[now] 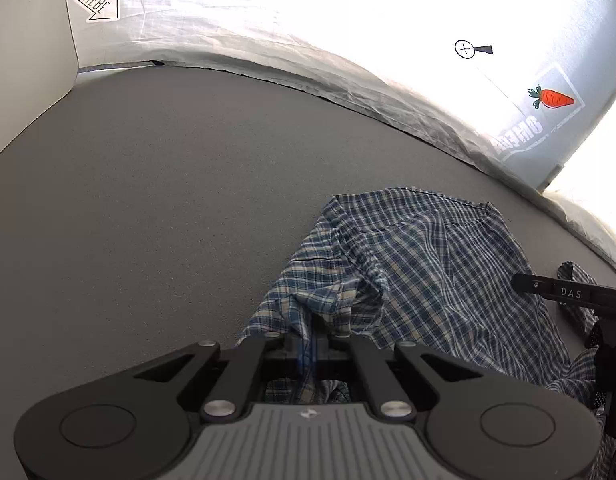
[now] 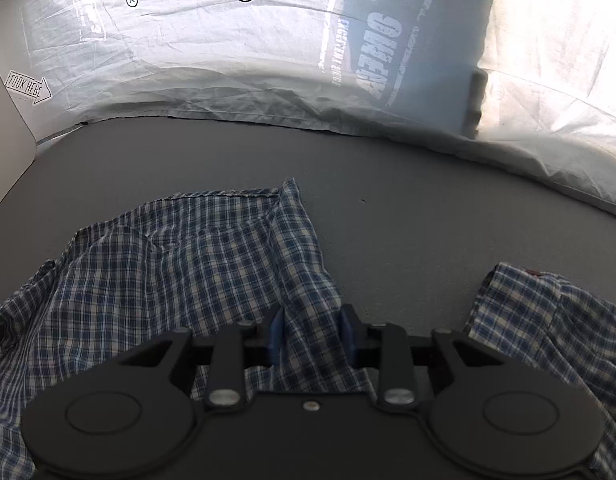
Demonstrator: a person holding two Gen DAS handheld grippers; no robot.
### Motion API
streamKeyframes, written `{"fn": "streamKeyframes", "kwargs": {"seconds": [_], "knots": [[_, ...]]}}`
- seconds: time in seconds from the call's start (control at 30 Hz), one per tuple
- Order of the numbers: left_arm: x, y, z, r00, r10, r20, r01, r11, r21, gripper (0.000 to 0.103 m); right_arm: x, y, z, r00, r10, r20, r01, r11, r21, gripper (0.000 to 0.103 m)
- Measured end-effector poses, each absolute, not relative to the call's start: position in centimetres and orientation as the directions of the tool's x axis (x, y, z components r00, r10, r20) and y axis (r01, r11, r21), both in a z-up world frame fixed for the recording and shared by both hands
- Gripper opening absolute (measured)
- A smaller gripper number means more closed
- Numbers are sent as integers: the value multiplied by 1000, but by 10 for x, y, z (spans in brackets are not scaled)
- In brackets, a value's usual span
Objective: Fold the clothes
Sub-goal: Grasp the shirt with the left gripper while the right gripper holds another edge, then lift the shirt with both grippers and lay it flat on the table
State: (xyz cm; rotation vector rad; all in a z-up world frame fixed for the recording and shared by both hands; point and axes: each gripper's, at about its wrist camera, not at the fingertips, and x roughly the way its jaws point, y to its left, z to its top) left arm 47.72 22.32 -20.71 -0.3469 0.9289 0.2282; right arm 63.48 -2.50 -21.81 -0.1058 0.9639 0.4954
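Left gripper (image 1: 312, 340) is found closed on a bunched ridge of the plaid shirt (image 1: 420, 264), cloth being pinched tight between the pads and trailing back under the body of the tool. Right gripper (image 2: 312, 330) is seen with its blue pads (image 2: 276, 330) standing partly apart and a fold of the same shirt running up between them; whether the pads actually press on the cloth cannot be told from the right wrist view. The shirt is spread crumpled on the grey felt table top (image 1: 167, 200), near its middle, with one hemmed corner turned up toward the white printed backdrop sheet (image 1: 267, 12) and a further loose portion lying off to the right. The right tool is also visible at the edge of the left wrist view, just beside the garment.

The step in hand is judged to be securing two hold points before the cloth is lifted and drawn flat. A single layer should be taken in each grip where possible. The right hold should be confirmed before any lift is attempted. Tension should be applied evenly, so that the bunched ridge is pulled out rather than folded in.
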Motion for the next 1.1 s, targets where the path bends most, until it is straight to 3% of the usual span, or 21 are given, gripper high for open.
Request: {"fn": "streamKeyframes", "kwargs": {"seconds": [0.03, 0.27, 0.43, 0.5, 0.57, 0.8, 0.87, 0.97, 1.1], "knots": [[478, 225, -206, 581, 51, -812, -351, 916, -193, 3, 635, -31, -213, 479, 367, -797, -431, 889, 151, 2], [499, 241, -162, 666, 172, -726, -410, 897, -163, 1, 640, -105, -127, 704, 298, -644, -262, 953, 153, 1], [537, 229, -80, 818, 183, -545, -330, 925, -186, 2, 644, -153, -8, 897, 217, -385, -198, 976, 90, 1], [550, 221, -33, 880, 179, -440, -295, 932, -209, 2, 640, -169, 48, 950, 194, -246, -178, 980, 84, 1], [552, 205, 36, 946, 171, -276, -238, 943, -231, 2, 624, -185, 111, 983, 163, -85, -155, 984, 90, 1], [447, 139, 241, 948, 125, 291, -53, 968, -245, 2, 494, -255, 292, 898, 113, 424, -201, 965, 168, 1], [401, 113, 277, 905, 117, 410, -33, 978, -208, 2, 453, -270, 311, 865, 126, 486, -228, 961, 155, 1], [334, 86, 302, 856, 115, 504, -32, 985, -170, 2, 396, -292, 330, 823, 145, 550, -258, 957, 133, 1], [278, 76, 280, 878, 98, 469, -13, 983, -182, 2, 349, -313, 297, 846, 201, 493, -301, 945, 131, 1]]}}
